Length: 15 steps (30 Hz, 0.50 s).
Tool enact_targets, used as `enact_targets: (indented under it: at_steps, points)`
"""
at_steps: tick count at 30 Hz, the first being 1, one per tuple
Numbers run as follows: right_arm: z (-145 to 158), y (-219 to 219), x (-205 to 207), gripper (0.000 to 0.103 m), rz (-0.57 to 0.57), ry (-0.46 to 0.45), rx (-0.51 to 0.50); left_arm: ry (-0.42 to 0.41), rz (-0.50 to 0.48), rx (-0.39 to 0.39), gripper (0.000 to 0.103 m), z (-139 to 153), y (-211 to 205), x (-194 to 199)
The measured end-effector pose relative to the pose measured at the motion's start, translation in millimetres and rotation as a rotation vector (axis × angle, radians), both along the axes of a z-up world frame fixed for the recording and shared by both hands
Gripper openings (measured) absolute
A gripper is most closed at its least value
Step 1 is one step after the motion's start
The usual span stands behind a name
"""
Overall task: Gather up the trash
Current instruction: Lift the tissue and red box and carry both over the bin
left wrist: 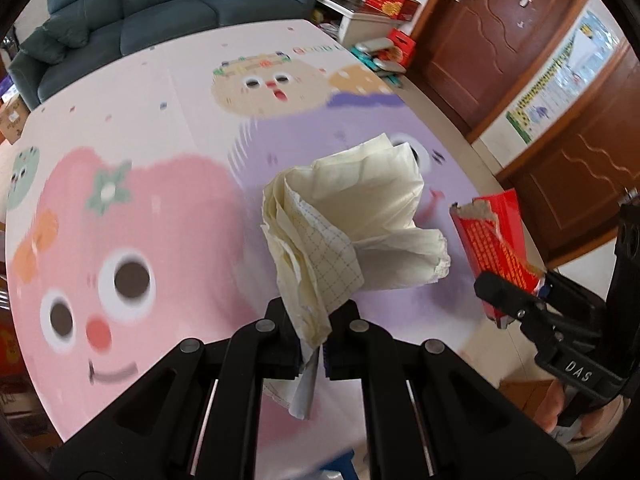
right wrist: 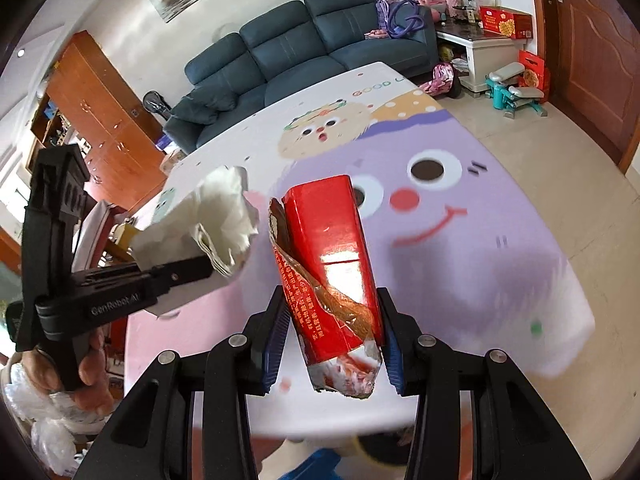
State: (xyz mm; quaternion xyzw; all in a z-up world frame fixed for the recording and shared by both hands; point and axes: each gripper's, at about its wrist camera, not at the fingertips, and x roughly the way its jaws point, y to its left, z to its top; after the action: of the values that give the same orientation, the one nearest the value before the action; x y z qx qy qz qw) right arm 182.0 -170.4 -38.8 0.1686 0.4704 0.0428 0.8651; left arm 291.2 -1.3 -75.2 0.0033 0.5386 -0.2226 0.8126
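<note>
Left gripper (left wrist: 314, 332): your jaws are closed tight on the lower tail of the crumpled paper wad (left wrist: 352, 216), which fans out toward 12 o'clock above the fingertips, clear of the table (left wrist: 168, 92).

Right gripper (right wrist: 332, 332): your jaws are clamped against both sides of the torn red carton (right wrist: 332, 264). It stands nearly upright between the blue pads (right wrist: 276, 340), its ragged end hanging toward 6 o'clock.

Cross-reference: from the left wrist, the carton sits at 3 o'clock. From the right wrist, the wad sits at 10 o'clock. The two items are near each other but apart.

Progress, as a judgement: both pieces are picked up and held above the cartoon-printed tabletop. No other loose trash shows on it. Depositing remains, and no bin is identifiable in either view.

Beyond, 12 o'clock: sofa (right wrist: 312, 40).
</note>
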Motion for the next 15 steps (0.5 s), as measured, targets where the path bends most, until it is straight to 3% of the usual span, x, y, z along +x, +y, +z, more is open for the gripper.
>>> enact_targets:
  at_steps: [7, 15]
  points:
    - [3, 22, -84, 0.042, 0.010, 0.023, 0.002, 0.024, -0.055, -0.019, 0.005, 0, 9, -86]
    - [-27, 29, -167, 0.042, -0.037, 0.102, 0.030, 0.025, -0.141, -0.005, 0.005, -15, 3, -171]
